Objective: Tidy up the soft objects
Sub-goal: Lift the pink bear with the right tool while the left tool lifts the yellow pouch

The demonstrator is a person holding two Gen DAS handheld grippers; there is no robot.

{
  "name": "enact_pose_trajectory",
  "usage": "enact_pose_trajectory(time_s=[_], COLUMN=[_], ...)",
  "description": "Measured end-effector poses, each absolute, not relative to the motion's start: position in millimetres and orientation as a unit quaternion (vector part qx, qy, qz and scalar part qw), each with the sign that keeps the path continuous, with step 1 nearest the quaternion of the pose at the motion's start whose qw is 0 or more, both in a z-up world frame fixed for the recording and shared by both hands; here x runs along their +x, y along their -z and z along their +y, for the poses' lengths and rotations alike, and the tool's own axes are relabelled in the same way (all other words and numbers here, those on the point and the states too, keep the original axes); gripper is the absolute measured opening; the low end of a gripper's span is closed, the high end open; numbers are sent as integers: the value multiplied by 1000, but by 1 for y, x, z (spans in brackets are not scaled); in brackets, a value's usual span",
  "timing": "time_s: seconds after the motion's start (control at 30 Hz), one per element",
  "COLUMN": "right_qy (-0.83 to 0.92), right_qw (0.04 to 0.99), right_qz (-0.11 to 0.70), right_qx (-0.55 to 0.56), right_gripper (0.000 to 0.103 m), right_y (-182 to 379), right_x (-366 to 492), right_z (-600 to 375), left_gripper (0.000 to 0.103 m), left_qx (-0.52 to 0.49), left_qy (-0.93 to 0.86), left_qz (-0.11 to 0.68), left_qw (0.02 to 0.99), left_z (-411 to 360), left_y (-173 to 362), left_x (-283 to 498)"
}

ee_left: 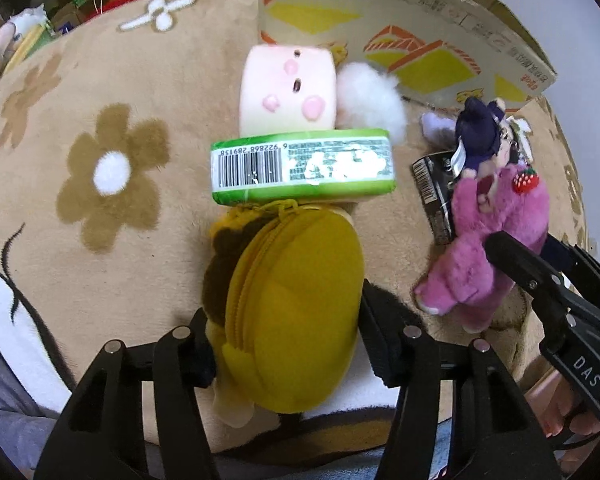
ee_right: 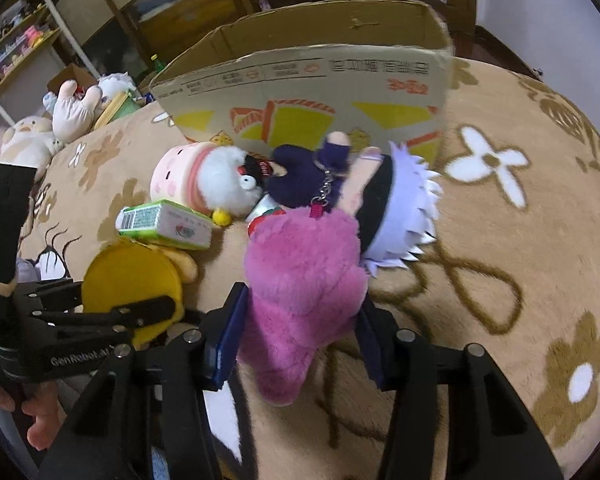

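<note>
Both views are evenly lit by soft indoor light, with only faint shadows under the toys on the blanket [ee_left: 112,240]. Glare whitens the film of the green pack [ee_left: 300,166]. Fisheye bending curves the box [ee_right: 300,92] edges, and black vignette fills the corners. Slight motion blur softens the pink plush [ee_right: 304,280] and the background shelves [ee_right: 16,40].

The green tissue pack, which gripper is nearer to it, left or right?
Left. The left gripper clamps the yellow pouch that touches the green tissue pack; the right gripper grips the pink plush farther off to the side.
</note>
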State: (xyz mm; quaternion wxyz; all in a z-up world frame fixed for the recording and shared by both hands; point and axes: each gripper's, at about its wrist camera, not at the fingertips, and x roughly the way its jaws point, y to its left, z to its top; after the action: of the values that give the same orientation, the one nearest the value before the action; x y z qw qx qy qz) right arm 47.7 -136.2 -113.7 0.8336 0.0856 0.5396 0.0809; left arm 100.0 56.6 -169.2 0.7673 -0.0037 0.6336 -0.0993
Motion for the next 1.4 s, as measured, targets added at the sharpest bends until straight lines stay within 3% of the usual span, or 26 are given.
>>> enact_pose_trajectory(time_s=[0.23,0.77,1.4], right_qy=[-72,-79,-85], right_qw=[850,865,918], right_qz=[513,479,353], right_qx=[90,123,157], right_gripper=[27,20,19], right_y=[95,94,14], right_x=[35,30,30], right_z=[-154,-155,-180], left_gripper=[56,56,56], left_qx=[4,8,3], left_qy=[105,98,93], left_qz=[575,498,337], left_qw=[811,862,937], left_z=[70,41,43], left_y=[132,84,28], left_x=[86,47,34])
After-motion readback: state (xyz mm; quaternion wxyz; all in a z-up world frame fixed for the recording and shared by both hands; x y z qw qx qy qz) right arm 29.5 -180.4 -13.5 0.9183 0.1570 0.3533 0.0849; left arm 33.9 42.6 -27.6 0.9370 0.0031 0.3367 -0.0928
